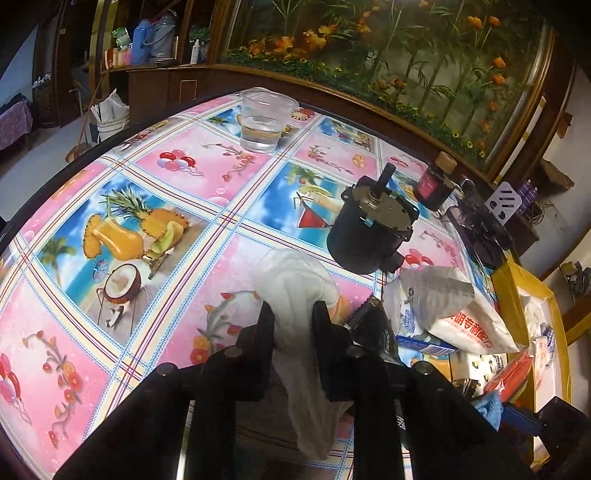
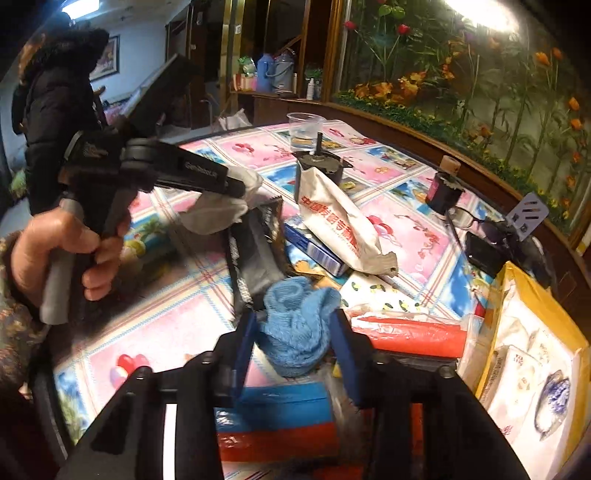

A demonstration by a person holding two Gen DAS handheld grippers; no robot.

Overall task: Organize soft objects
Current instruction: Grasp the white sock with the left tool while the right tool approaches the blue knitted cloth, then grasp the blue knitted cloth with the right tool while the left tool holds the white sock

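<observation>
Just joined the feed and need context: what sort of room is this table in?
Most likely a lived-in home room: a patterned fruit-print tablecloth, thermos flasks on a wooden shelf, and a large aquarium-style cabinet of artificial flowers behind.

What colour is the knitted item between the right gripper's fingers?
Light blue; the knitted item shows best in the right wrist view.

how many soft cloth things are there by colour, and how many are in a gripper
white cloth: 1, clamped in the left gripper
blue knitted sock: 1, between the fingers of the right gripper, which do not clearly press on it
total: 2 soft things, 1 clearly gripped
</observation>
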